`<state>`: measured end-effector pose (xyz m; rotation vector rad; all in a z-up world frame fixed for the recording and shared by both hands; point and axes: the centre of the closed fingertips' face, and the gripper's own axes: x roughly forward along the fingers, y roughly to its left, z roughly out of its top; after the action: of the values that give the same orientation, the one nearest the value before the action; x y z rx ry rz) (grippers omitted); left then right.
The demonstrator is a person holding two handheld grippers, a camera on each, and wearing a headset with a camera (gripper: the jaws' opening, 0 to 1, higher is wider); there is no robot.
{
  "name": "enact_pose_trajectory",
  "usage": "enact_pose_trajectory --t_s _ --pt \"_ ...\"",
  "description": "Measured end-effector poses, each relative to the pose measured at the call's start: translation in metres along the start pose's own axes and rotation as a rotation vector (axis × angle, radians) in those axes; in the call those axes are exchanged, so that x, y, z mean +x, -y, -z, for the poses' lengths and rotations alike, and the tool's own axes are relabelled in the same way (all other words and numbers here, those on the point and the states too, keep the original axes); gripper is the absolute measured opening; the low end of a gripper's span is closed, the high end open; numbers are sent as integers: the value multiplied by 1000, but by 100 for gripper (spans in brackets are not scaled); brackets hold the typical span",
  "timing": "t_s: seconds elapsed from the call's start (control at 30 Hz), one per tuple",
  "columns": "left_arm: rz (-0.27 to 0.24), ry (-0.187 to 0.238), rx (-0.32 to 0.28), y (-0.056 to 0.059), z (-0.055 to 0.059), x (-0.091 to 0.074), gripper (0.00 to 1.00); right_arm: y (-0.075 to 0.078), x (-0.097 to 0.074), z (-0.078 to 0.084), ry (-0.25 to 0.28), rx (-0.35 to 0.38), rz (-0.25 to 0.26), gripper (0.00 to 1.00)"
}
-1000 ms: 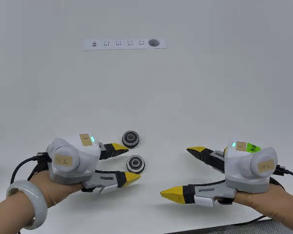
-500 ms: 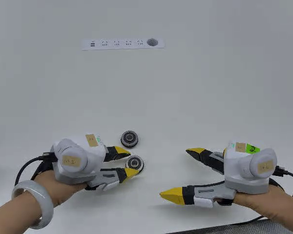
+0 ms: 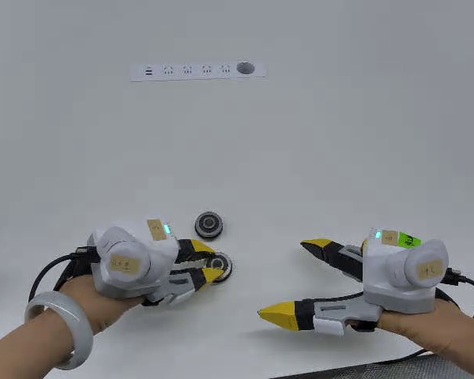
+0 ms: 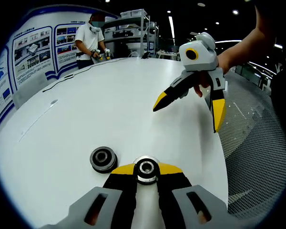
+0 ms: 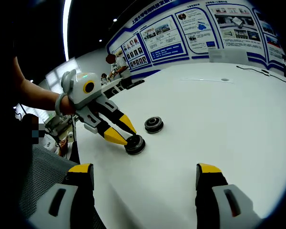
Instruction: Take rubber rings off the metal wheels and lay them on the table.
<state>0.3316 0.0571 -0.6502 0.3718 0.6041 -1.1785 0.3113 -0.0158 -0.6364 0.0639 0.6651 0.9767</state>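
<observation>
Now the left gripper's (image 3: 208, 265) yellow jaw tips are closed on the near wheel (image 3: 220, 266), pinching it from 2 sides as it lies flat on the white table (image 3: 340, 158). In the left gripper view this wheel (image 4: 147, 169) sits right between the tips. The second wheel (image 3: 209, 224) lies just beyond, apart from the jaws, its black rubber ring (image 4: 93, 160) on. The right gripper (image 3: 282, 280) hovers well to the right, jaws spread wide and holding nothing. A power strip (image 3: 197, 71) lies at the far side.
</observation>
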Motion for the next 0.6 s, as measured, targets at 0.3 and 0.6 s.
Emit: enact_pose_trajectory --t_s 0.3,0.6 --pt "9 -20 24 3 2 3 16 1 0 1 -1 8 1 89" --pt "10 -26 54 1 3 4 14 -1 3 2 -3 15 -9 88"
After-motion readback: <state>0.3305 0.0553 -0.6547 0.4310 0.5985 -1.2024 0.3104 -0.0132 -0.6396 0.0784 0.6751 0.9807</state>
